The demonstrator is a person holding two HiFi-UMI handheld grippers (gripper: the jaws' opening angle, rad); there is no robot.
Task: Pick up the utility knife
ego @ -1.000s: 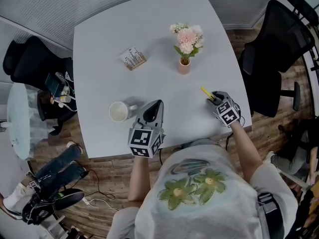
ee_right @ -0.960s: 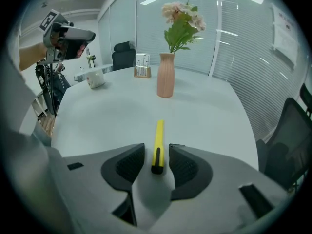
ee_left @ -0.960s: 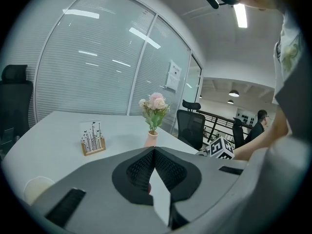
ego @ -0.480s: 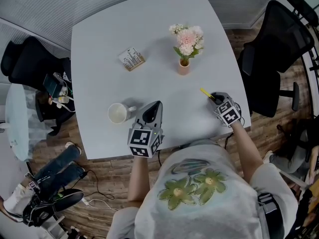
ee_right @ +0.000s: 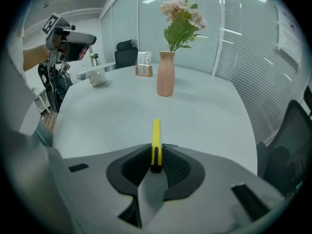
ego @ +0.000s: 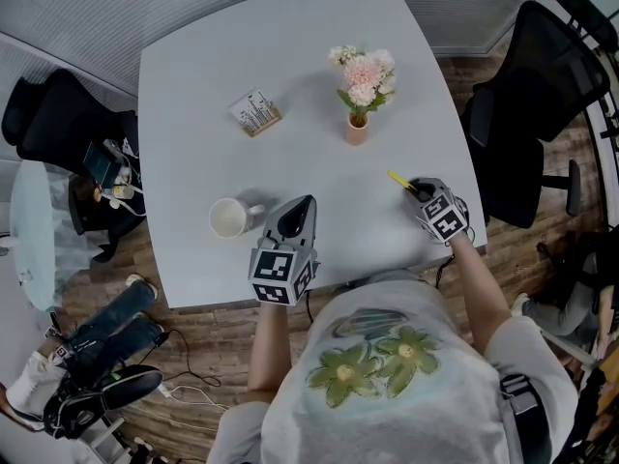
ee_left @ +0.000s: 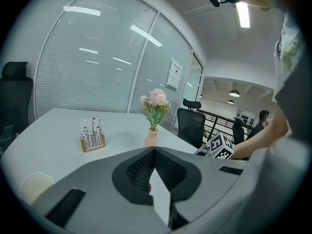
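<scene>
We are seeing only the yellow front of the utility knife (ee_right: 155, 133); its rear is hiding between the jaws. Our right hand-held gripper (ee_right: 156, 151), whose jaws have just been closing, is clamping it near the right edge of the counter (ego: 242, 66). Our left hand-held gripper (ee_left: 154, 152) is hovering closed and empty.

1. A pale grey surface (ego: 222, 95) with rounded corners fills the upper middle of the head view.
2. A wood-plank floor (ego: 208, 341) shows at lower left, with a loose cable (ego: 193, 380) lying on it.
3. A black office chair (ego: 542, 85) stands at upper right, and another chair (ego: 58, 124) at the left edge.
4. Glass walls with horizontal blinds (ee_left: 92, 67) fill the left of the left gripper view.
5. A ceiling strip light (ee_left: 242, 14) glows at upper right there, and round lamps (ee_left: 234, 93) hang farther back.
</scene>
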